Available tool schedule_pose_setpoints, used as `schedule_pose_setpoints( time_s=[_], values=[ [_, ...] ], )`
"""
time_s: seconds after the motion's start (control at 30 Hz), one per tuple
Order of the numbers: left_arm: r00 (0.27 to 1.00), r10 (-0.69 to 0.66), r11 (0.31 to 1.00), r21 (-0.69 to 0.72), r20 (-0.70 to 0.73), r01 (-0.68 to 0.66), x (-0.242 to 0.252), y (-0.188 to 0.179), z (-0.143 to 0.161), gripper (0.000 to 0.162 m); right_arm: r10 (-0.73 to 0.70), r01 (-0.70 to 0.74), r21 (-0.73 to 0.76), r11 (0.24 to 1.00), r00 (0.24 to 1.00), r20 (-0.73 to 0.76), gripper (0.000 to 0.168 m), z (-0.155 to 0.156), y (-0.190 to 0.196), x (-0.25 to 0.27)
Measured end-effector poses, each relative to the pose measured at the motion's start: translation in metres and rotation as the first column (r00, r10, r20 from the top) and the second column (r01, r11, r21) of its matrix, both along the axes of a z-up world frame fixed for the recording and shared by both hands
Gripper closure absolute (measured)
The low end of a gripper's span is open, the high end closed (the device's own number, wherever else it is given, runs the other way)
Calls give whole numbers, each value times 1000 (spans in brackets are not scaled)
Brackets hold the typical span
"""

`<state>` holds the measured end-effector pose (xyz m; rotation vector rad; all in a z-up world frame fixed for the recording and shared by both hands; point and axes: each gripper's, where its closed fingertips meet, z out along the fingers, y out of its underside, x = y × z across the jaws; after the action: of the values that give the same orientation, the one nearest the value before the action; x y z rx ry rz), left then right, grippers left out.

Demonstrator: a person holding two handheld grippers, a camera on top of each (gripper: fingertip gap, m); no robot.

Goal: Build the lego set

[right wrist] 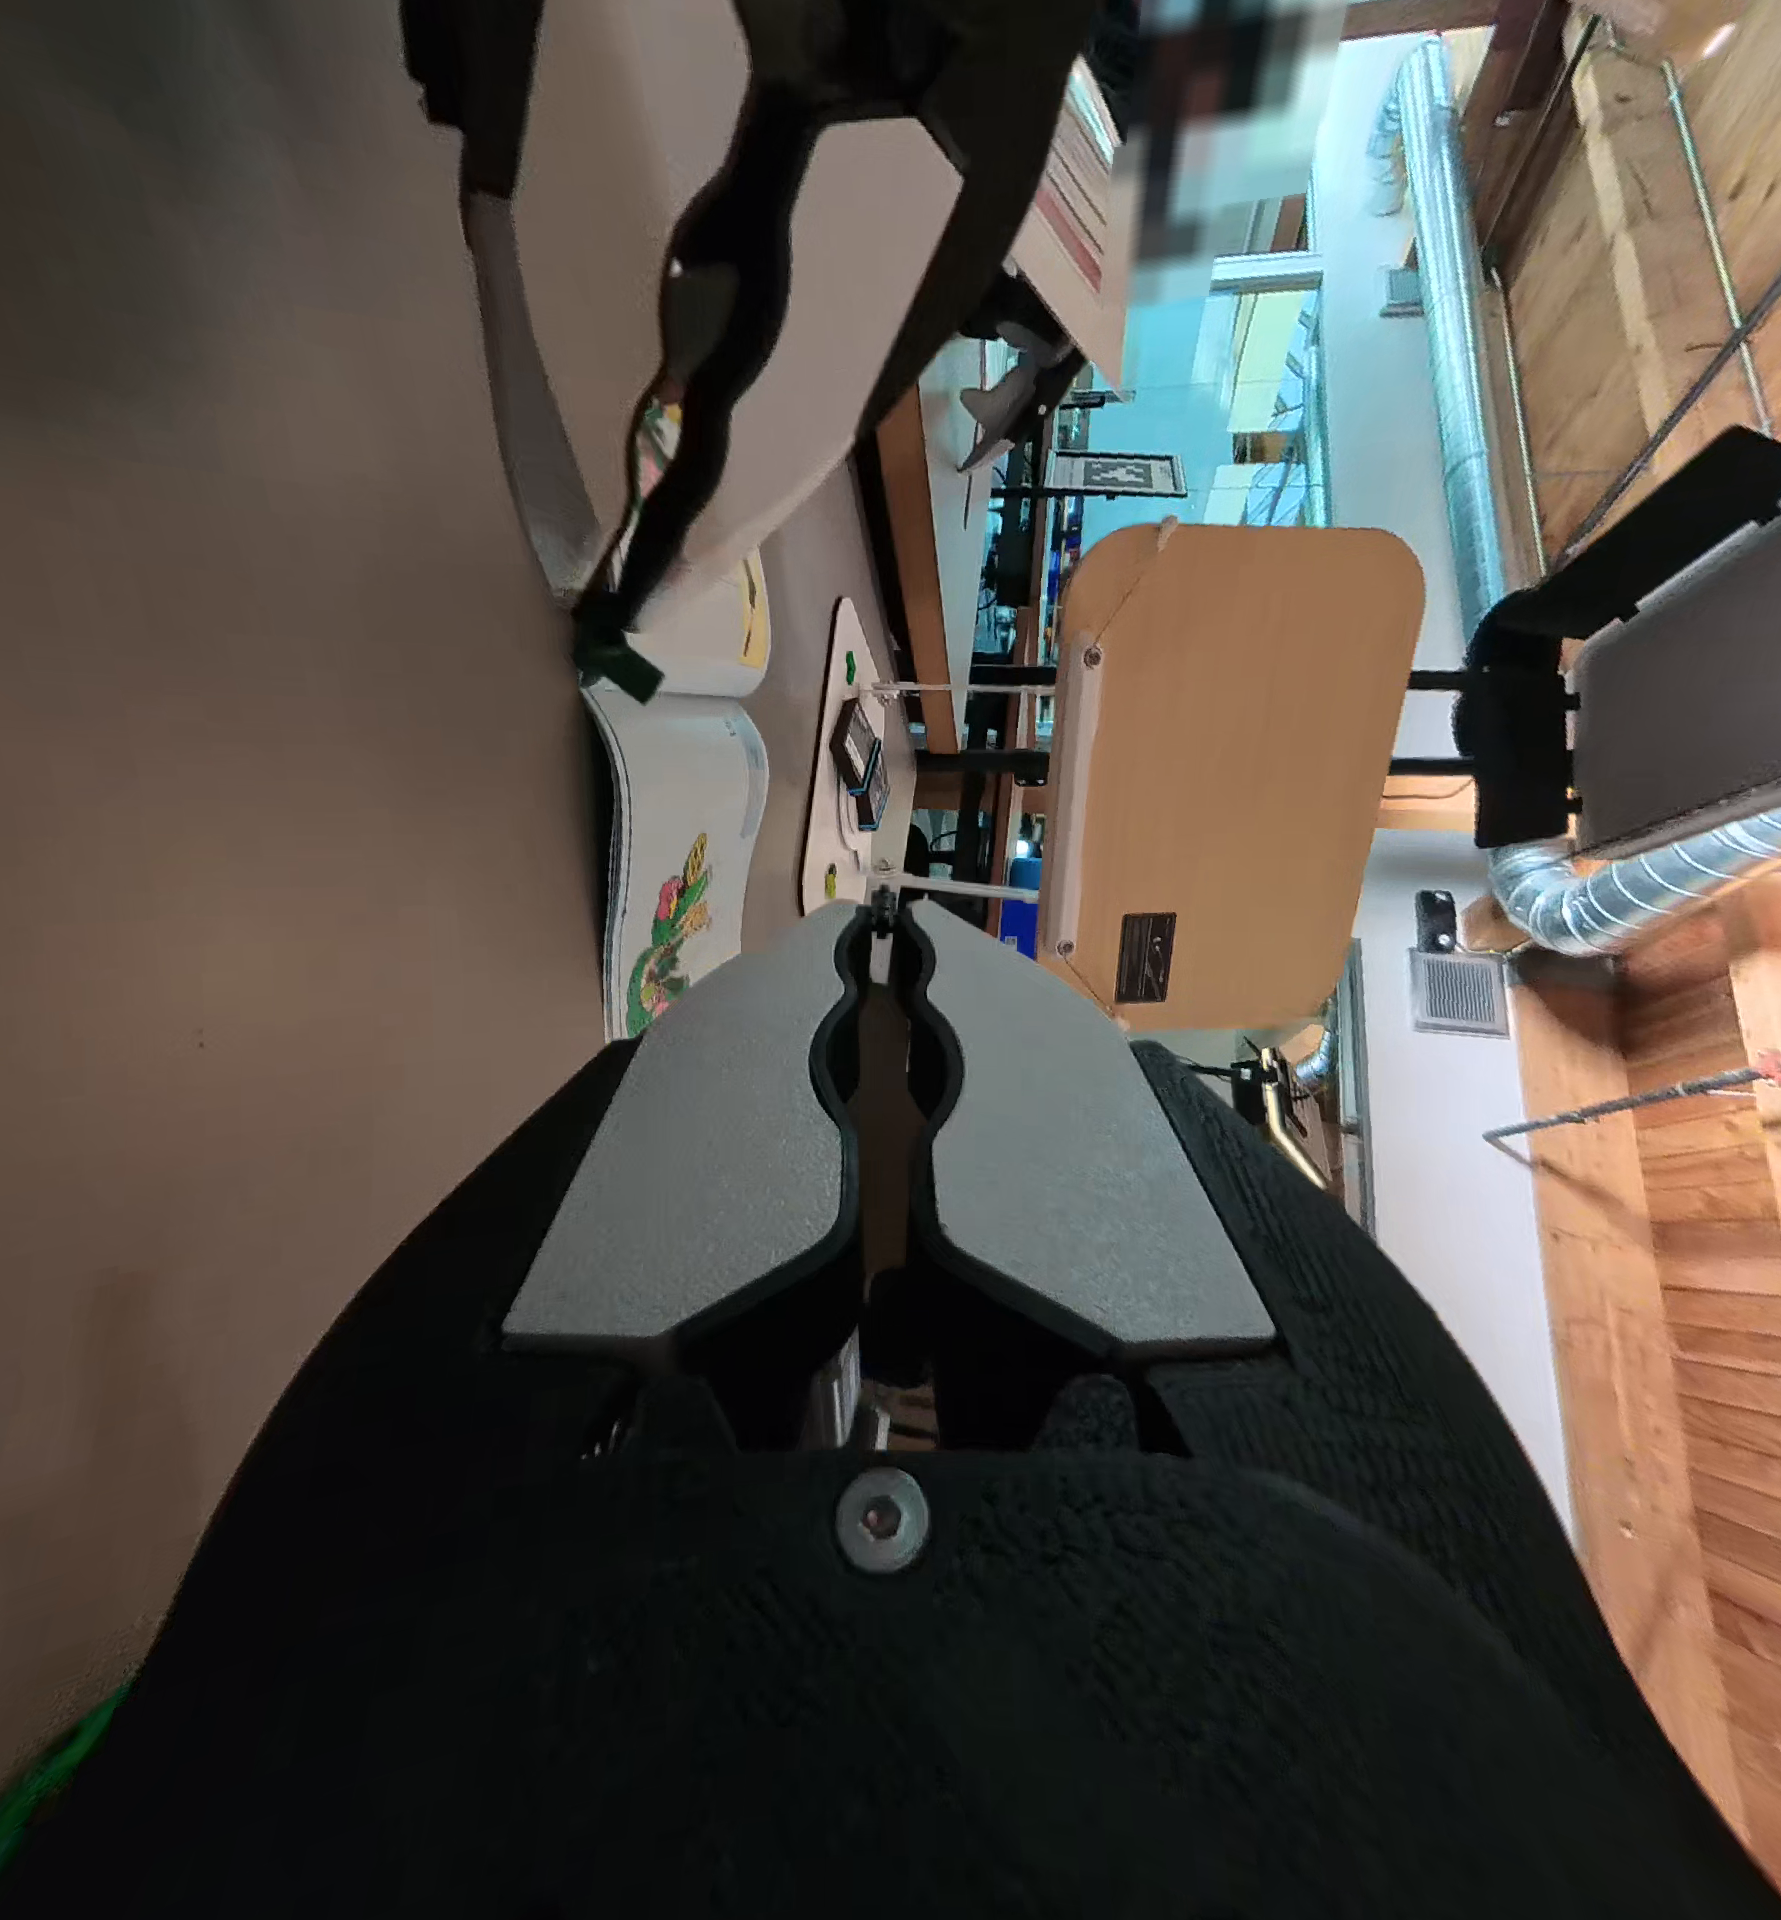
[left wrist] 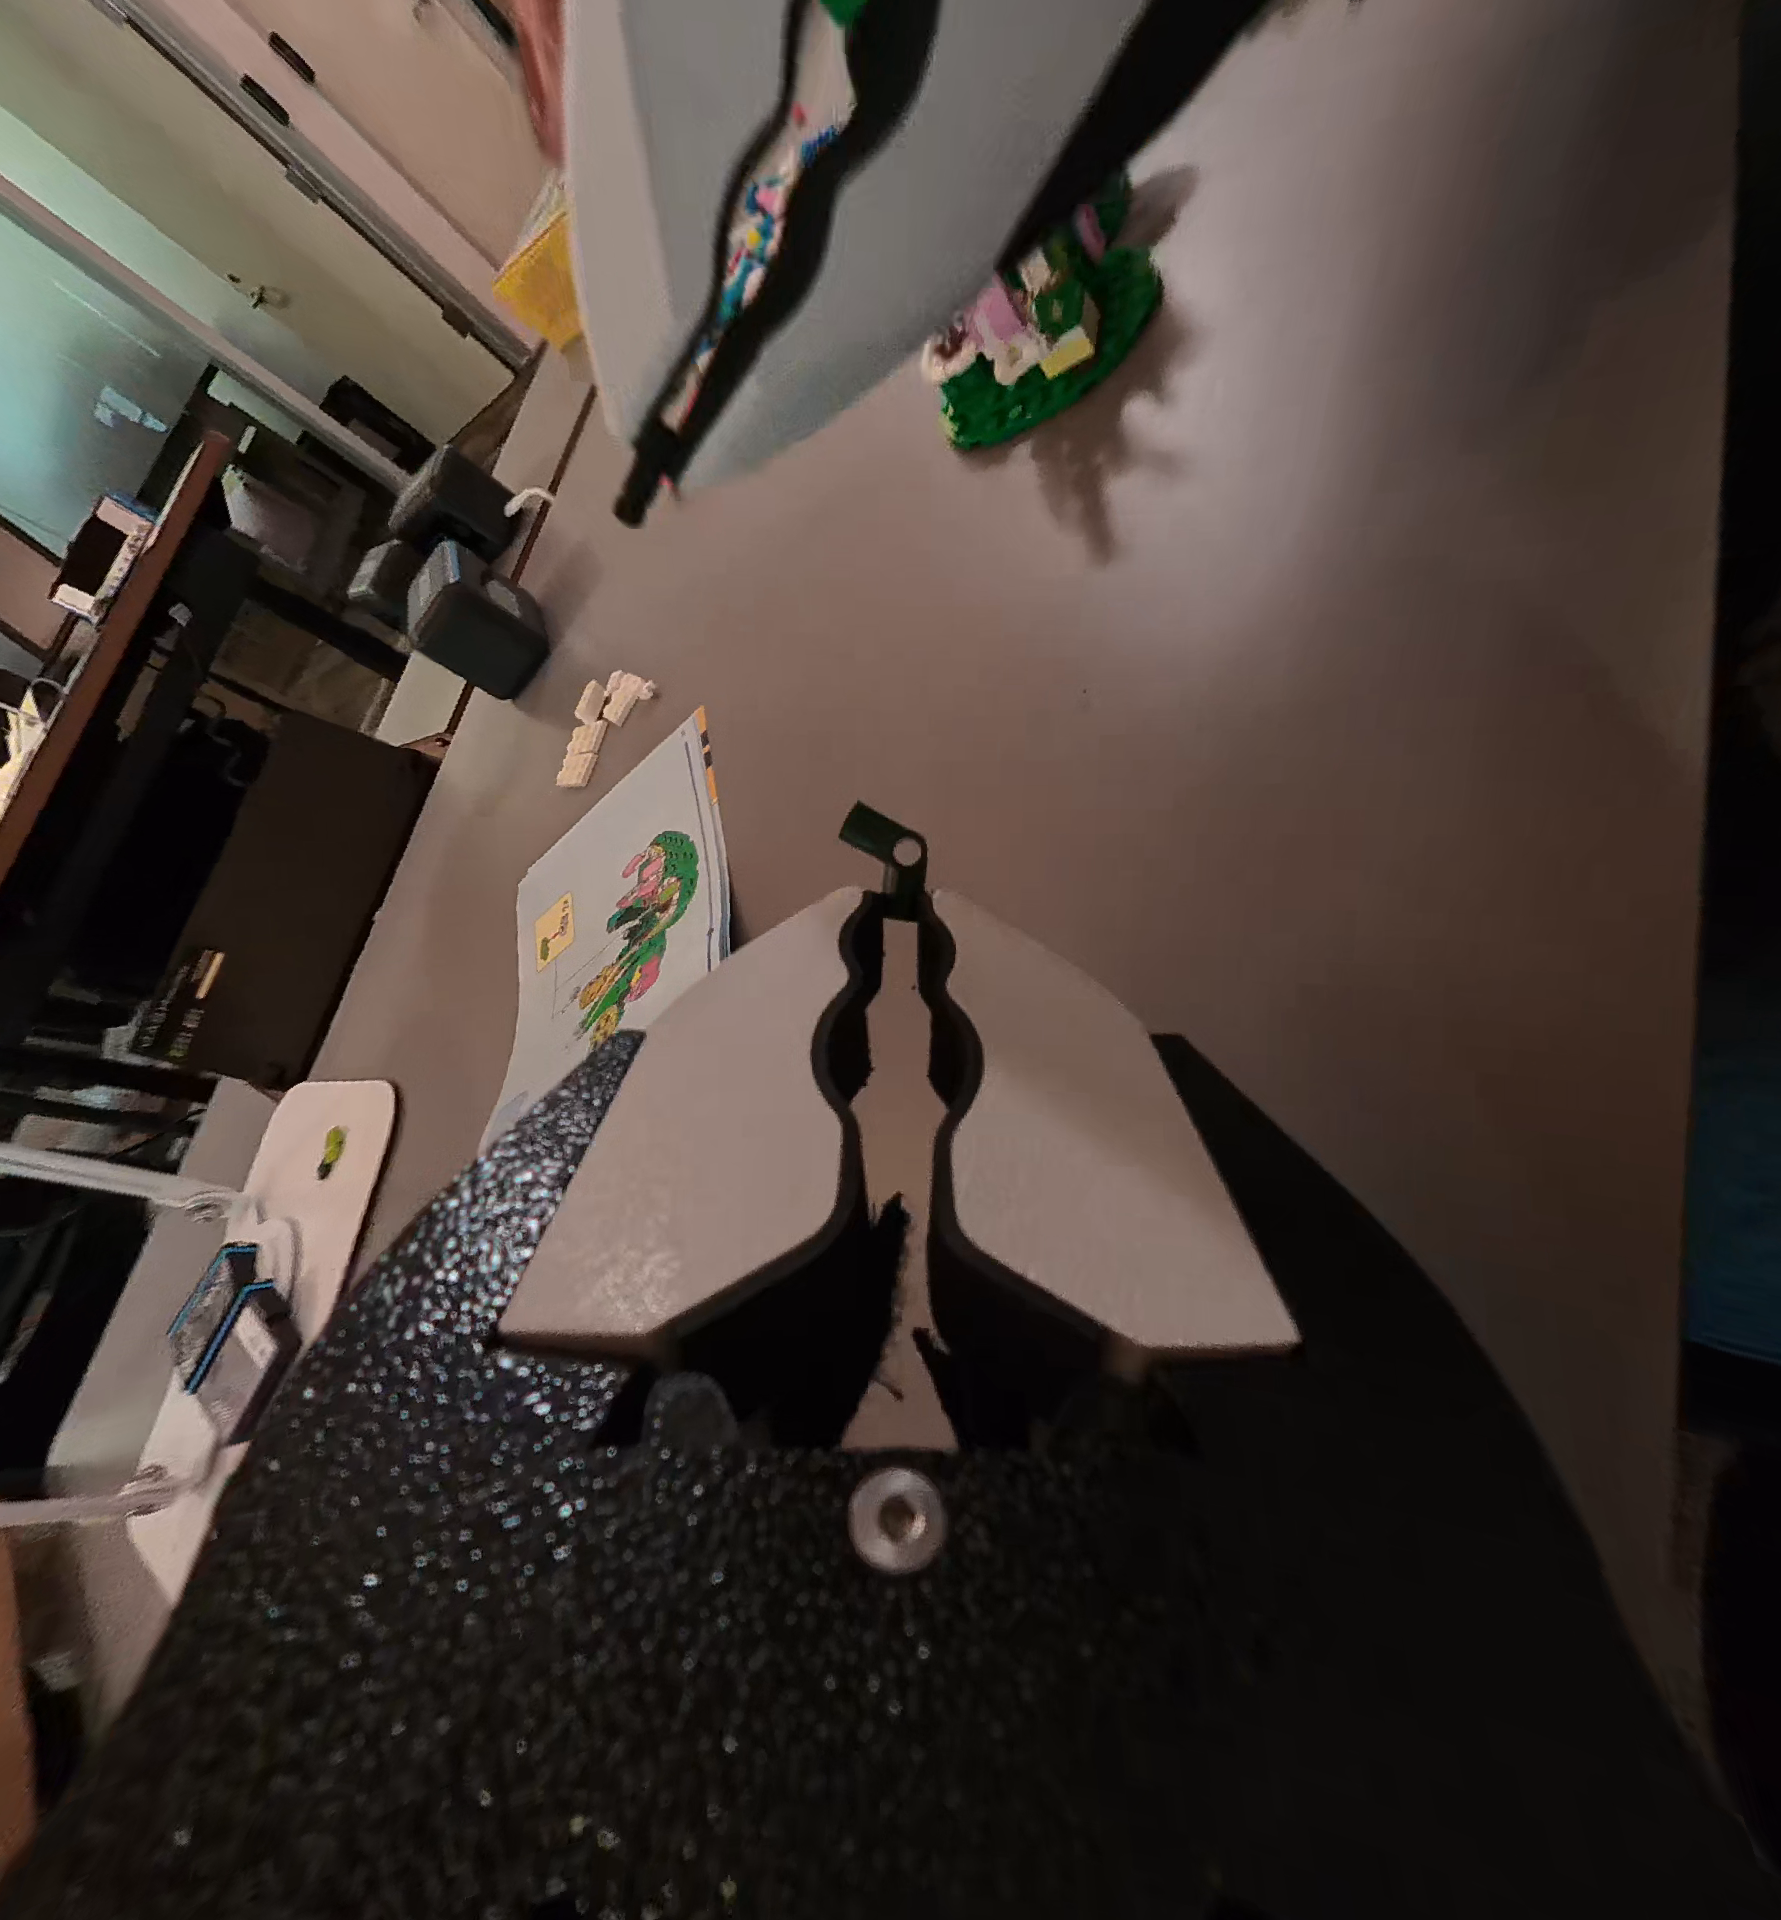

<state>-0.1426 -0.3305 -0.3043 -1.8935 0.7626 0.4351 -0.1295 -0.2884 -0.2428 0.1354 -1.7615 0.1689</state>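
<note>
My left gripper (left wrist: 891, 899) is shut on a small dark green connector piece (left wrist: 881, 844) with a round hole, held above the grey table (left wrist: 1229, 779). It also shows at the top of the right wrist view (right wrist: 603, 621), with the green piece (right wrist: 618, 665) at its tip. My right gripper (right wrist: 881, 912) is shut on a thin black pin (right wrist: 880, 921). In the left wrist view it (left wrist: 647, 488) hangs at the top with the pin (left wrist: 637, 501) sticking out. The green round lego build (left wrist: 1052, 322) with pink and white parts sits on the table behind it.
An open instruction booklet (left wrist: 626, 925) lies on the table, also in the right wrist view (right wrist: 678, 831). Loose white bricks (left wrist: 605, 722) and black boxes (left wrist: 470, 613) lie near the table edge. A white board (right wrist: 844, 748) holds small parts. A wooden chair back (right wrist: 1229, 779) stands beyond.
</note>
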Motion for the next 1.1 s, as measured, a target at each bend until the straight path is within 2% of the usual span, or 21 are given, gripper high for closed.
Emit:
schedule_pose_setpoints(
  time_s=[0.1,0.23,0.33,0.43,0.67,0.73,0.83,0.93,1.1],
  values=[
    [998,-15,1000,21,65,14,2,-2,4,156,18,-18,40,999,1000,-17,165,-6,-7,-6],
    [997,-35,998,51,62,32,4,-3,6,156,61,-57,68,996,996,-59,166,-7,-15,-7],
    [991,-88,993,85,96,80,11,-4,11,156,113,-110,43,993,992,-63,166,-7,-25,-2],
    [983,-130,987,112,130,116,17,-5,16,156,138,-132,79,988,988,-76,166,-7,-27,2],
    [967,-184,974,166,178,155,24,-8,27,156,220,-219,82,972,975,-6,165,-14,-34,15],
    [986,-143,978,163,84,128,18,-8,26,156,218,-219,14,976,975,51,166,-16,-33,17],
    [989,-89,977,185,-116,109,13,-4,24,156,223,-177,-245,953,959,177,166,-14,-34,19],
    [970,-72,970,210,-234,122,14,0,24,156,236,-18,-524,852,906,352,166,-11,-32,18],
    [917,-35,960,240,-396,141,17,6,26,156,307,271,-680,682,737,602,165,-22,-29,24]
  ],
)
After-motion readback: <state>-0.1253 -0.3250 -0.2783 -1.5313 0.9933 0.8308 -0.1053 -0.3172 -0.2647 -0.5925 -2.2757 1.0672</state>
